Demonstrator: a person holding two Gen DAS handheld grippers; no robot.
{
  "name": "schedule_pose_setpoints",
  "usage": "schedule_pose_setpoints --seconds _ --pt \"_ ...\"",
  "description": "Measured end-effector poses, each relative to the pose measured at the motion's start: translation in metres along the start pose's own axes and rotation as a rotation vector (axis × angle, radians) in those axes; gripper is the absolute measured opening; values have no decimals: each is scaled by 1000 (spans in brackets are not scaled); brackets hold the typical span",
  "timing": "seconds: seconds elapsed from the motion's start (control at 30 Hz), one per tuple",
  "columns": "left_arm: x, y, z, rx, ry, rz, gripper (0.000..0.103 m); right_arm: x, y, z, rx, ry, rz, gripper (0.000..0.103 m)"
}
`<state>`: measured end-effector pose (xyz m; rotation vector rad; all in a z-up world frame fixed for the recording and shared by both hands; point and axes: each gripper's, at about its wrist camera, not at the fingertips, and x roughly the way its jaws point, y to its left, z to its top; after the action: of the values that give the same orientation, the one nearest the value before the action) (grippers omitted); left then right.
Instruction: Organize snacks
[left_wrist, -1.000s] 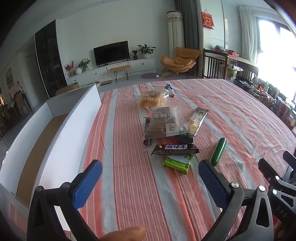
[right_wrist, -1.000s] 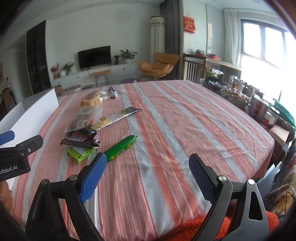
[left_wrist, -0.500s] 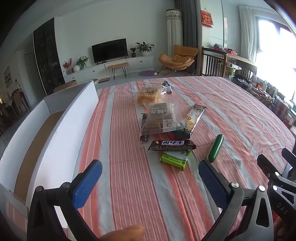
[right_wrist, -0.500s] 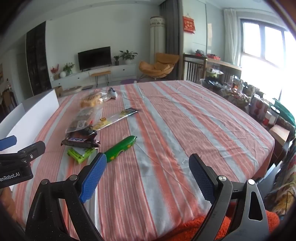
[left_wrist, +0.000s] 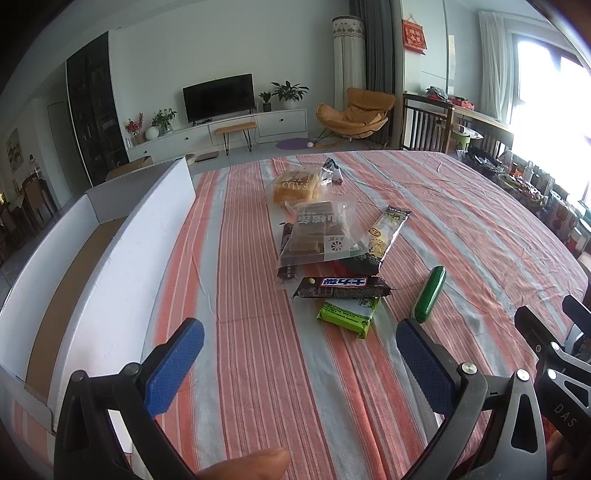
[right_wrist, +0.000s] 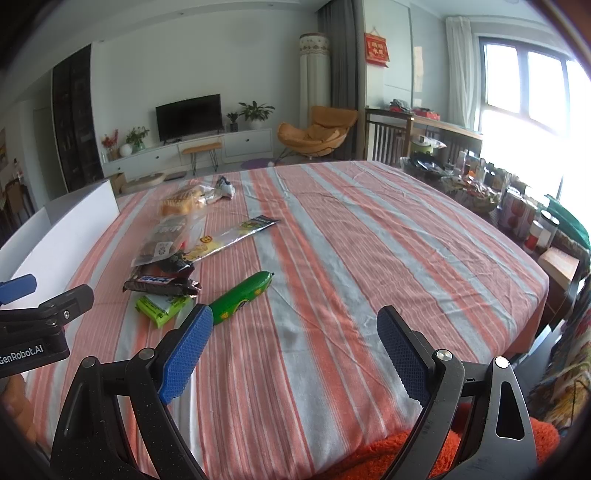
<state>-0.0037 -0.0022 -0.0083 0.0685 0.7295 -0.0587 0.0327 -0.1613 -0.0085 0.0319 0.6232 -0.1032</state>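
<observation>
- Left wrist view: your left gripper (left_wrist: 299, 365) has its blue-padded fingers (left_wrist: 173, 365) spread wide with nothing between them, hanging over the striped tablecloth of the table (left_wrist: 258, 369).
- A fingertip of your hand (left_wrist: 247, 463) shows at the bottom edge.
- White cardboard box (left_wrist: 122, 258) stands open along the table's left side, brown floor inside; no snacks visible in it.
- Snacks sit in a loose pile mid-table, ahead of the fingers: lime green packet (left_wrist: 349, 314) nearest, dark chocolate bar (left_wrist: 341, 288) just behind and overlapping it.
- Clear bag of brown cakes (left_wrist: 321, 232) lies on top of a dark wrapped bar (left_wrist: 286, 254); long yellow-black packet (left_wrist: 384, 236) touches its right side.
- Bagged bread (left_wrist: 295, 186) and a small silver wrapper (left_wrist: 332, 171) lie at the far end.
- Green sausage stick (left_wrist: 430, 293) lies alone to the right of the pile.
- Your right gripper (left_wrist: 554, 350) pokes in at the right edge; here you can't tell its finger state.
- Right wrist view: right gripper (right_wrist: 295, 350) fingers also spread apart, holding nothing, above the cloth.
- Green sausage stick (right_wrist: 242, 297) lies just beyond the left finger, lime packet (right_wrist: 162, 308) and chocolate bar (right_wrist: 160, 282) beside it.
- Left gripper (right_wrist: 33, 321) is at the left edge, the box (right_wrist: 70, 229) behind it.
</observation>
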Motion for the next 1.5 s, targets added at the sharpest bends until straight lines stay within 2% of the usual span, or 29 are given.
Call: schedule_pose_setpoints --seconds 1.5 --pt "1 -2 -1 -9 9 -9 103 1 -1 0 4 -1 3 93"
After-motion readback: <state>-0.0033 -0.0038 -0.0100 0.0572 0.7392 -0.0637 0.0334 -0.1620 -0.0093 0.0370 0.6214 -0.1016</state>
